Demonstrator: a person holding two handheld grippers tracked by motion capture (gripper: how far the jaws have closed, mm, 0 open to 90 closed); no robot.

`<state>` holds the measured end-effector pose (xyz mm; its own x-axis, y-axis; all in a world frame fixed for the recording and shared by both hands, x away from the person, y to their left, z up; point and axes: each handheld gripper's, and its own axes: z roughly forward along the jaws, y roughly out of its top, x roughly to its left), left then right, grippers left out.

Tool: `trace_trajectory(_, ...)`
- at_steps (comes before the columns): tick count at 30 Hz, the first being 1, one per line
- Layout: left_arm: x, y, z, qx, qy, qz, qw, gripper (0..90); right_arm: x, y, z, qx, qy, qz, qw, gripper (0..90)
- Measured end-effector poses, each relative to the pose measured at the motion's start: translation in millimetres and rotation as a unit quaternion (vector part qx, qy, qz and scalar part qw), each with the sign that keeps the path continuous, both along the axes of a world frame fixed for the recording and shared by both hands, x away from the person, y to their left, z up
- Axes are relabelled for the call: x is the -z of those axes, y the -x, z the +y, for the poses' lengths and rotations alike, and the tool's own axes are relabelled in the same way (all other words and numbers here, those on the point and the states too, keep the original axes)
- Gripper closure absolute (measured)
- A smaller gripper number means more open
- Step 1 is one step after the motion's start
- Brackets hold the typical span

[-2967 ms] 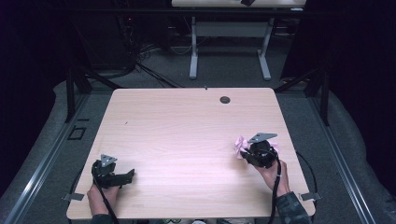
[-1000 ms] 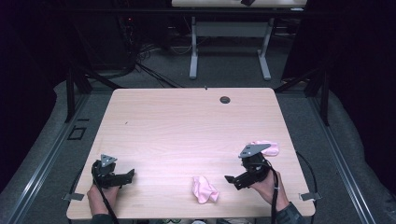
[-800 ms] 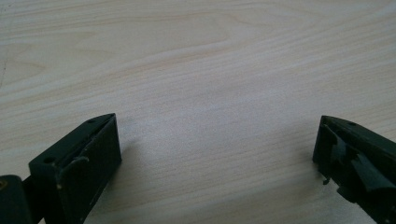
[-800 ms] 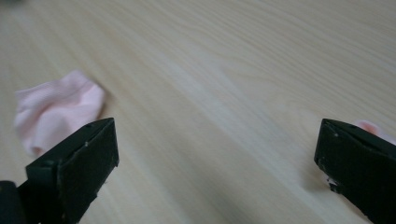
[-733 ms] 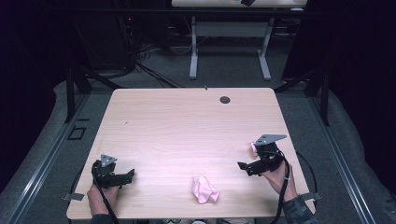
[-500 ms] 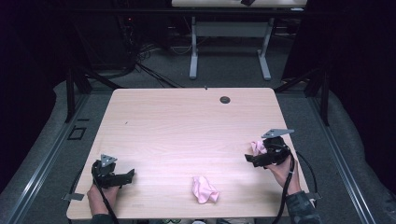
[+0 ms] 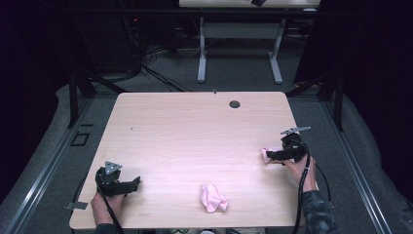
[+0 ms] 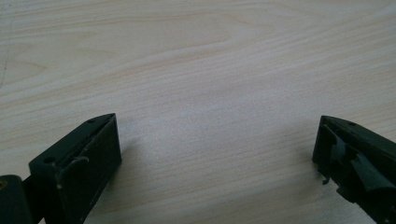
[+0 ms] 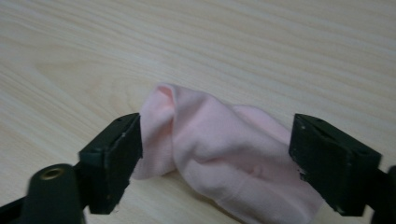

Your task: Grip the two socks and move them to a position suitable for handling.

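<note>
Right gripper (image 7: 273, 156) out at 3 o'clock on the wooden table (image 7: 195, 131), jaws spread wide around a crumpled pink cloth (image 9: 224, 149) lying flat. Second pink cloth (image 7: 213, 197) bunched up at 6 o'clock. Left gripper (image 7: 132, 183) parked at 8 o'clock, gaping wide over bare wood.

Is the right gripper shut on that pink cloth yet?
Open. The right gripper has its jaws wide apart either side of the bunched pink cloth.
</note>
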<state>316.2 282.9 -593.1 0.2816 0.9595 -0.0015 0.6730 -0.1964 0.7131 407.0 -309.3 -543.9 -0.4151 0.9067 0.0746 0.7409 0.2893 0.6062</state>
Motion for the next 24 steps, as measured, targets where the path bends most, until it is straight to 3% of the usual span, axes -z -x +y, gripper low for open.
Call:
trace_trajectory(9, 0.0, 0.1, -0.1, 0.000, 0.000, 0.000, 1.0000, 0.9, 19.2, -4.8, -2.4, 0.010, 0.020, 0.021, 0.9995, 40.3)
trace_trajectory(20, 0.0, 0.0, 0.0, 0.000, 0.000, 0.000, 1.0000, 0.9, 19.4, -4.3, -4.9, 0.009, 0.018, 0.012, 0.9997, 51.2)
trace_trajectory(22, 0.0, 0.1, 0.0, 0.000, 0.000, 0.001, 1.0000, 0.8, 19.3, -3.8, -6.6, 0.013, 0.015, 0.010, 0.9998, 60.1)
trace_trajectory(24, 0.0, 0.1, 0.0, 0.000, 0.000, 0.001, 1.0000, 0.8, 19.5, -3.7, -7.6, 0.014, 0.013, 0.007, 0.9998, 62.7)
